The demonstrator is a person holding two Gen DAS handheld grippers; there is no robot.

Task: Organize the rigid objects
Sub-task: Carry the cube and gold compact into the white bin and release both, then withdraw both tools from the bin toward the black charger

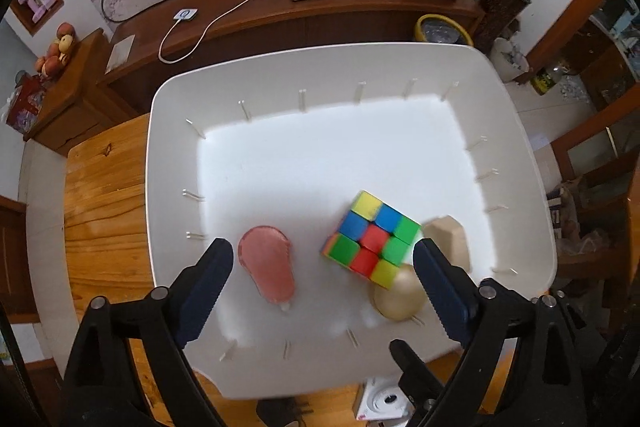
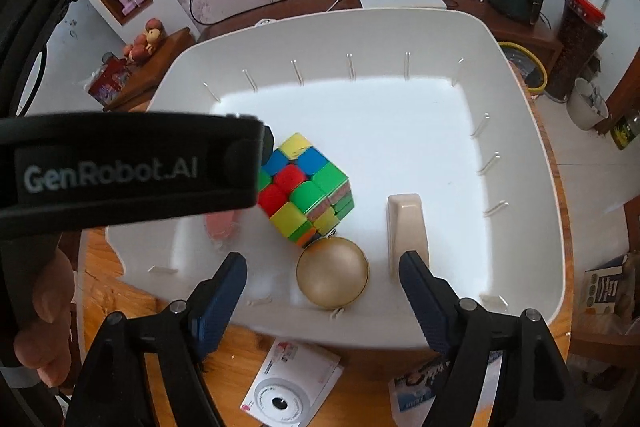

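Left wrist view: my left gripper [image 1: 322, 259] hangs over the white bin [image 1: 168, 131], jaws spread wide, nothing between them. Puzzle cube [image 1: 370, 237] sits tilted on the bin floor, pink pear-shaped piece [image 1: 268, 265] apart to its left, gold ball [image 1: 398, 295] touching its near corner, beige block [image 1: 450, 239] just to its right. Right gripper [image 2: 322, 273] also wide, empty, straddling the gold ball from above. Bin rests on the wooden worktop [image 1: 104, 211].

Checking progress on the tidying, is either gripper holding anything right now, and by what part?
Nothing is held. The left gripper and right gripper both hang open over the white bin, jaws apart.
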